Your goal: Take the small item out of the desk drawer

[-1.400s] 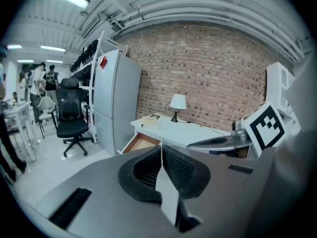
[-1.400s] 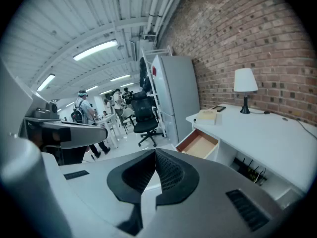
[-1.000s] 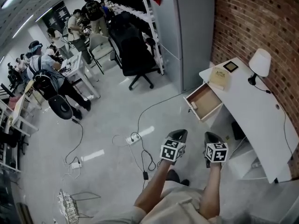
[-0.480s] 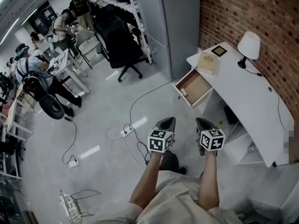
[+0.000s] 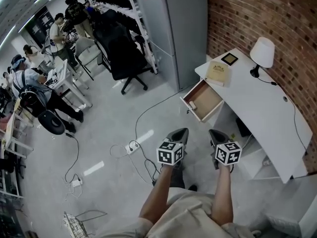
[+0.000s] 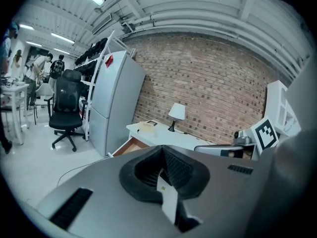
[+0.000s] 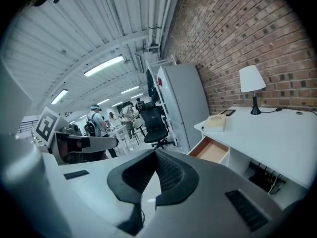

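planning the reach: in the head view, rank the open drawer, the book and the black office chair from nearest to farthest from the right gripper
From the right gripper:
1. open drawer, just ahead and slightly left.
2. book, on the far end of the desk, beyond the drawer.
3. black office chair, far off to the left on the floor.

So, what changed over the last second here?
Very little. The head camera swung, so the desk and its open drawer sit further left and higher in frame. The person may be stepping nearer. Nothing was grasped or released. The left gripper and right gripper stay shut, empty and side by side, short of the drawer. The small item still lies inside.
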Action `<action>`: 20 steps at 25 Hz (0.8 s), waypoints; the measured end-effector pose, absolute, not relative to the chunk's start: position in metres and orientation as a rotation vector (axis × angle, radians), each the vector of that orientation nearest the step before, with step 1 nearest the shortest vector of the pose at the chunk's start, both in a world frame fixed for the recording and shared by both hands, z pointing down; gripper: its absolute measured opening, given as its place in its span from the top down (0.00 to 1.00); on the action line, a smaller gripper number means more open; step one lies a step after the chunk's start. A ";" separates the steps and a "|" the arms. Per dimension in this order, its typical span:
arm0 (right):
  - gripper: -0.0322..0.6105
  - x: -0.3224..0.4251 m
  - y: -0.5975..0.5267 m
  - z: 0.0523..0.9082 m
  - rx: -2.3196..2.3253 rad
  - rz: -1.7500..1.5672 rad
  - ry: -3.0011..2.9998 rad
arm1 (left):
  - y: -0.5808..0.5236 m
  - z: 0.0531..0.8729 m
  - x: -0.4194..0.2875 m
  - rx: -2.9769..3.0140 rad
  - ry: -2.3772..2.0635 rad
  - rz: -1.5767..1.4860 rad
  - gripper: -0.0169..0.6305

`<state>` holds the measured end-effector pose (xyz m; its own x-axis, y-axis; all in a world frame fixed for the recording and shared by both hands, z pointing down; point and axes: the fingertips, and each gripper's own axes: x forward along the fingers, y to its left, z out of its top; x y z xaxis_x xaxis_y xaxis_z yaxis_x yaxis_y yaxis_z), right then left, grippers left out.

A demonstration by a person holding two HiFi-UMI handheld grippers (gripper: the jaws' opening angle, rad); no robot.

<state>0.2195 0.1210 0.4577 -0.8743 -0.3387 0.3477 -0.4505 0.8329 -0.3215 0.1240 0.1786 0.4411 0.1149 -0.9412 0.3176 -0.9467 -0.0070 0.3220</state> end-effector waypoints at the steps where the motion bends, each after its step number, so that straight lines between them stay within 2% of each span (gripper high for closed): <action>1: 0.91 0.220 0.116 0.458 0.610 0.579 -2.730 | 0.173 0.440 0.121 1.940 -1.817 -0.017 0.95; 10: 0.91 0.181 0.053 0.476 0.691 0.584 -2.677 | 0.108 0.447 0.069 1.950 -1.757 0.002 0.95; 20: 0.91 0.088 0.012 0.493 0.567 0.629 -2.672 | 0.060 0.462 -0.001 1.974 -1.727 0.113 0.95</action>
<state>0.0877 0.0122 0.4927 -0.8637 -0.2999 0.4052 -0.4492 0.8226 -0.3486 -0.0007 0.0602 0.4620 0.1874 -0.9035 0.3854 -0.9462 -0.0606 0.3180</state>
